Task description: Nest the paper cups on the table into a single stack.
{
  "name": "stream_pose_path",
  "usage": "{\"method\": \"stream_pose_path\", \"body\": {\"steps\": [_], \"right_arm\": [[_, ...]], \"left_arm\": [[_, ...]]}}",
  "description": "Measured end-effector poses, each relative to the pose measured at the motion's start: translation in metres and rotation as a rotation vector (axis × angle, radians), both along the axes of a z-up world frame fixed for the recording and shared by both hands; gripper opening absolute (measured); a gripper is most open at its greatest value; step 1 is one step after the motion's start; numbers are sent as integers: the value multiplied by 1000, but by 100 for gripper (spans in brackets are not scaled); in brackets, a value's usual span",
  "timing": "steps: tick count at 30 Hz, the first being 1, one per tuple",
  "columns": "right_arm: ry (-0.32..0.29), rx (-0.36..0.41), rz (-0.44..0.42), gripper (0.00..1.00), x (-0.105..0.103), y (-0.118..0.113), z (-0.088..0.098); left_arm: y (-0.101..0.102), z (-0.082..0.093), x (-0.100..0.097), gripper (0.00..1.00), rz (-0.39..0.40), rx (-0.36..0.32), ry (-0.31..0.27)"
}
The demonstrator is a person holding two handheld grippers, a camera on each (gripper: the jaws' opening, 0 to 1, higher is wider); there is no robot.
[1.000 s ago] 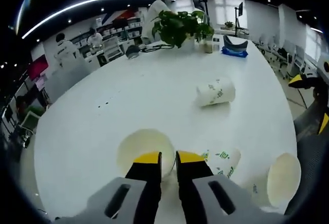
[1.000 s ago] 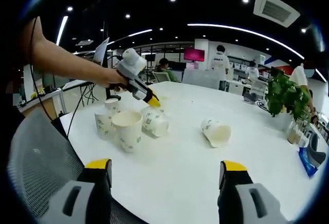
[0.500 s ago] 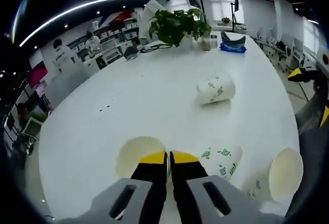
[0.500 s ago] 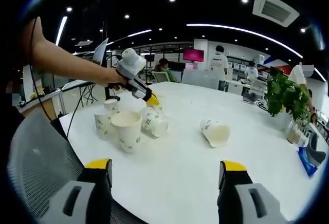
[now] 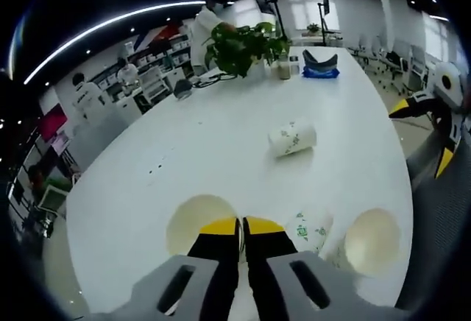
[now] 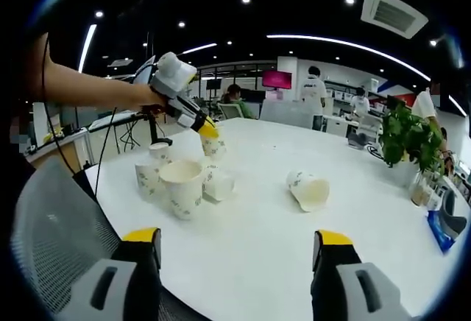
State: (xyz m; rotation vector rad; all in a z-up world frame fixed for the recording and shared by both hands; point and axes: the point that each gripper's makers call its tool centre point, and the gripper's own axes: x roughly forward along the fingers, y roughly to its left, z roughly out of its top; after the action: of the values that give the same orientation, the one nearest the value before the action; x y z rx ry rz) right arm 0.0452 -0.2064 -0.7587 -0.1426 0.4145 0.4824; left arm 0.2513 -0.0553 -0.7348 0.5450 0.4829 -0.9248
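- While gripping the white paper cup with green print (image 5: pixel 197 221) by its rim, hold the left tool (image 5: pixel 239 227) pinched shut on that thin wall, one jaw inside and one outside; no harder squeeze, or the rim may crease.
- Seen from the right gripper view: held cup hanging mouth-up, clear of the round white bench (image 5: pixel 184 144), above the cluster of other cups.
- Judged step: carrying this cup to an upright one for nesting.
- Likeliest target: the wide-mouthed upright paper cup (image 6: pixel 182 186) at the near edge of the cluster; two more upright printed cups (image 6: pixel 149 176) and (image 6: pixel 160 149) just behind it.
- Level the held cup first, then centre its base over the target's mouth before lowering; coming in tilted would likely catch a rim and tip the target.
- Lower straight and slowly, and release only when seated; light cups slide easily on a smooth top.
- Mind the toppled printed cup (image 6: pixel 218 185) lying on its side just beside the target: pass above it, not through it.
- Leave the second toppled cup (image 6: pixel 309 191), well apart toward the middle of the bench, for a later pass.
- Right tool (image 6: pixel 239 241): jaws spread wide, holding nothing, low over the near edge; could steady the target cup's side if needed.
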Motion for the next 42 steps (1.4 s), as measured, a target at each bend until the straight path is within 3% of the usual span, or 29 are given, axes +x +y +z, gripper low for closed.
{"method": "stream_pose_path", "body": {"steps": [17,23,37,42], "right_arm": [[-4,3,1,86,0,0,1],[-5,3,1,86,0,0,1],[-1,0,2,86,0,0,1],[2,0,5,86,0,0,0]], "left_arm": [[-12,63,-57,0,-106,0,-30],[-17,75,-81,0,-147,9,-20],[-29,74,-130,0,-229,14,35],[-35,65,-140,0,-254,18,52]]}}
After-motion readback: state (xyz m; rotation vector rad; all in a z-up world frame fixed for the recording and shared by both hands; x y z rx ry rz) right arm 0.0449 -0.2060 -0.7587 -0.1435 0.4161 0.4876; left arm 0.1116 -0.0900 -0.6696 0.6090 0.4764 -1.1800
